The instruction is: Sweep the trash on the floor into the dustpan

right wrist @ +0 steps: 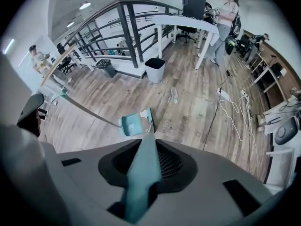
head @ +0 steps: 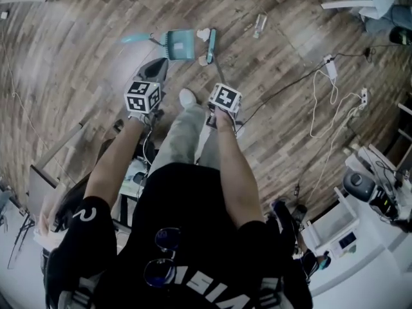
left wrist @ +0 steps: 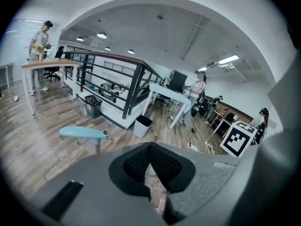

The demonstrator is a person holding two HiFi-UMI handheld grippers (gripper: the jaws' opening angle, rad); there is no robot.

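A teal dustpan (head: pixel 179 44) stands on the wood floor ahead of me, its long handle (left wrist: pixel 82 133) reaching left. The teal broom head (head: pixel 211 44) rests just right of the pan. White crumpled trash (head: pixel 204 35) lies between them, and another scrap (head: pixel 203 60) lies nearer me. My right gripper (head: pixel 219 90) is shut on the teal broom handle (right wrist: pixel 143 173), which runs down to the broom head (right wrist: pixel 150 118) beside the dustpan (right wrist: pixel 131 125). My left gripper (head: pixel 156 66) hangs short of the pan, its pads (left wrist: pixel 162 161) closed together on nothing, apart from the dustpan handle.
A plastic bottle (head: pixel 259 24) lies beyond the broom. White cables and a power strip (head: pixel 331 66) trail over the floor at right. A white desk with gear (head: pixel 360 198) stands at lower right. A bin (right wrist: pixel 155 69), railing and people at desks are farther off.
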